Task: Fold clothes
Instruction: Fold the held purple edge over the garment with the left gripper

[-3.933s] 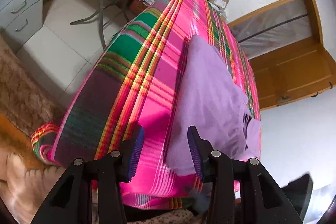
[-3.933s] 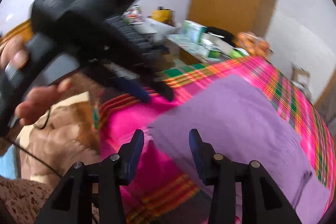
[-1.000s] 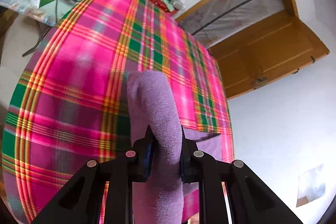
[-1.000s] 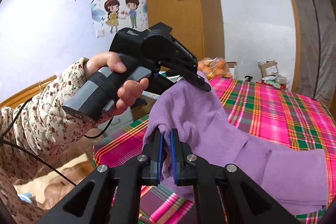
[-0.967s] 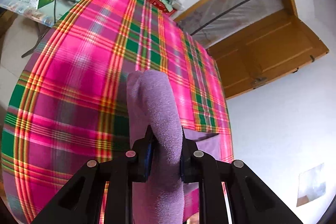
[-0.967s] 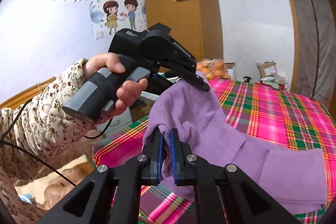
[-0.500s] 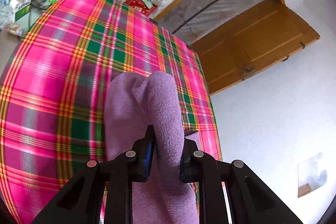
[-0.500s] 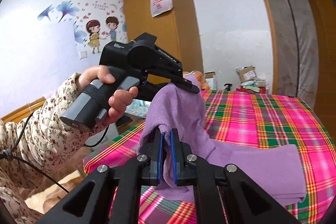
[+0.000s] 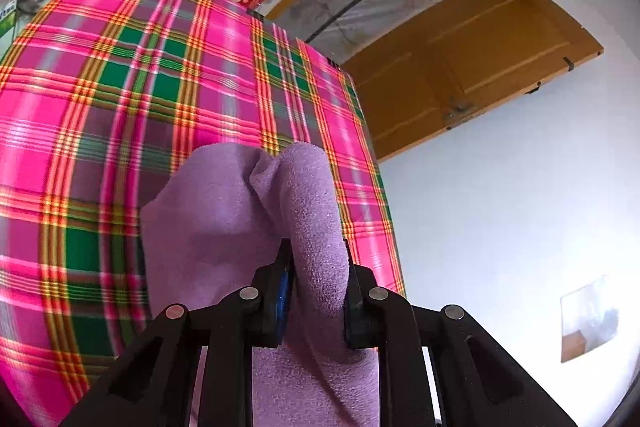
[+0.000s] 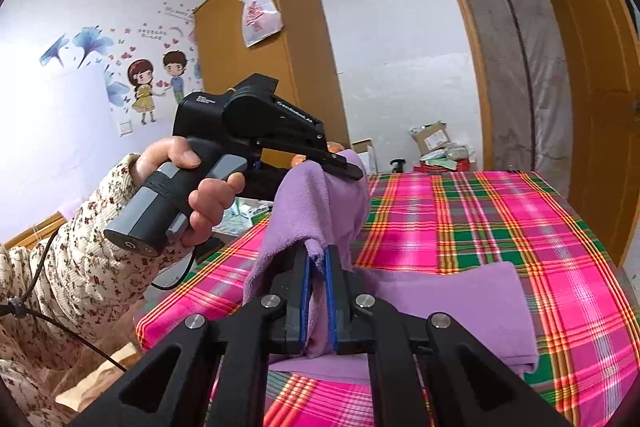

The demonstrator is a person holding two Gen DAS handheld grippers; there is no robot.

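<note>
because the purple garment (image 10: 448, 311) is soft, light and floppy, both claws pinch bunched edges: left claw (image 9: 316, 291), right claw (image 10: 316, 291) shut on it, lifted above the plaid bed (image 10: 500, 219), its far end resting there.

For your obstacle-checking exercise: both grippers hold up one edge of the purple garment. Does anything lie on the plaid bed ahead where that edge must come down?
Nothing visible does. The purple garment hangs pinched in both grippers; ahead, the plaid bedcover shows only the garment's own flat part.
</note>
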